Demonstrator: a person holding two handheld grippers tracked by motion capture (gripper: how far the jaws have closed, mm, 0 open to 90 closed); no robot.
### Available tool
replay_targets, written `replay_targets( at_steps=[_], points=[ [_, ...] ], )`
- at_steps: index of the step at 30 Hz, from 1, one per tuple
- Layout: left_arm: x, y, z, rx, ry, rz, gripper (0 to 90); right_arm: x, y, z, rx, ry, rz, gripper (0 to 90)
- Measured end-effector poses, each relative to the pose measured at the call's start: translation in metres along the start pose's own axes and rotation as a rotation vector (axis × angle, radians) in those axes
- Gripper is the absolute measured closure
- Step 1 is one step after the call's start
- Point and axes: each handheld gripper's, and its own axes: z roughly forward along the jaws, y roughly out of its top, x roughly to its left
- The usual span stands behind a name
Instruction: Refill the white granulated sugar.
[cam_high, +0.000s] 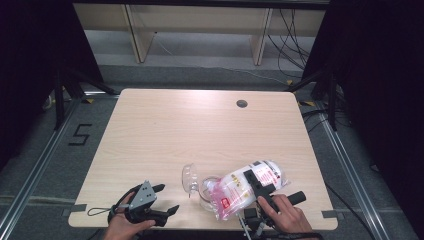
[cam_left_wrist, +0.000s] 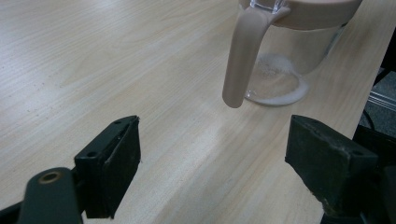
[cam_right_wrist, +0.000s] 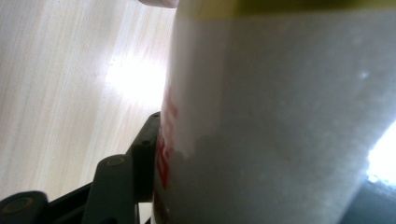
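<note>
Near edge of the pale wood-grain table (cam_high: 165, 130), left of middle: the left gripper (cam_high: 167, 200), black with a grey three-cornered plate on top, held in a hand at the edge — jaws spread wide, nothing between them, bare tabletop showing in the gap in the left gripper view. Near edge, right of middle: the right gripper (cam_high: 252, 181), black, held by the other hand, jaws clamped on the clear plastic bag of white powder with red printing (cam_high: 245, 187); in the right gripper view a black jaw lies flat against the bag's side, white grains packed behind the film. The bag lies tilted, its lower end over the mouth of the clear glass jug with a beige plastic rim and handle (cam_high: 206, 189), its upper end raised toward the table's right edge. The jug stands between the two grippers, just in from the near edge; a thin layer of white powder lies on its bottom — plain in the left gripper view, beige handle toward that gripper. Just beyond the jug, touching or nearly so, a clear domed lid (cam_high: 189, 177). Far right corner region: a small dark round hole (cam_high: 242, 104) in the tabletop.
</note>
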Motion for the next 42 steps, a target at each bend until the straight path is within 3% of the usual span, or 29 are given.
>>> replay_targets(
  at_steps=[6, 9, 12, 17, 21, 24, 26, 27, 30, 33, 37, 40, 42],
  points=[
    [0.0, 0.0, -0.0001, 0.0, 0.002, 0.001, 17.8, 0.0001, -0.0004, -0.0005, -0.007, -0.013, -0.013, 45.3],
    [0.0, -0.0001, -0.0001, 0.0, 0.001, 0.0, 17.8, -0.0015, -0.0003, -0.0016, 0.001, -0.021, -0.055, 45.4],
    [0.0008, -0.0002, 0.0002, 0.003, -0.002, 0.006, 17.7, 0.0005, -0.0006, -0.0011, -0.001, -0.009, -0.041, 45.5],
    [0.0008, -0.0002, 0.0001, 0.005, 0.0, 0.011, 17.8, -0.0017, -0.0005, -0.0022, 0.007, -0.016, -0.098, 45.7],
    [0.0, -0.0002, 0.0003, 0.001, 0.002, 0.007, 17.7, -0.0013, -0.0016, -0.0022, 0.008, -0.024, -0.068, 45.9],
    [0.0, -0.0005, 0.0005, -0.002, 0.002, -0.001, 17.7, -0.0046, -0.0015, -0.0014, -0.003, -0.024, -0.114, 46.2],
    [0.0002, -0.0005, 0.0005, -0.002, -0.001, -0.002, 17.7, -0.0011, -0.002, -0.0029, 0.018, -0.013, -0.075, 46.2],
    [0.0002, -0.0005, 0.0005, -0.001, -0.002, 0.0, 17.8, -0.0032, -0.0015, -0.0017, 0.0, -0.019, -0.106, 46.3],
    [0.0003, -0.0005, 0.0007, -0.001, -0.003, -0.001, 17.7, -0.003, -0.0009, -0.0017, 0.002, -0.016, -0.114, 46.4],
    [0.0, -0.0005, 0.0005, -0.001, 0.002, -0.001, 17.8, -0.0002, -0.0011, -0.0025, 0.014, -0.005, -0.085, 46.5],
    [0.0002, -0.0006, 0.0007, -0.001, -0.002, 0.0, 17.8, 0.0008, -0.0012, -0.002, 0.011, -0.008, -0.082, 46.6],
    [0.0, -0.0006, 0.0009, 0.001, -0.002, -0.001, 17.8, -0.0027, -0.001, -0.0015, -0.002, -0.015, -0.117, 46.7],
    [0.0003, -0.0006, 0.0009, 0.0, -0.001, 0.007, 17.9, -0.0017, -0.0015, -0.0017, 0.004, -0.011, -0.102, 46.7]
  ],
)
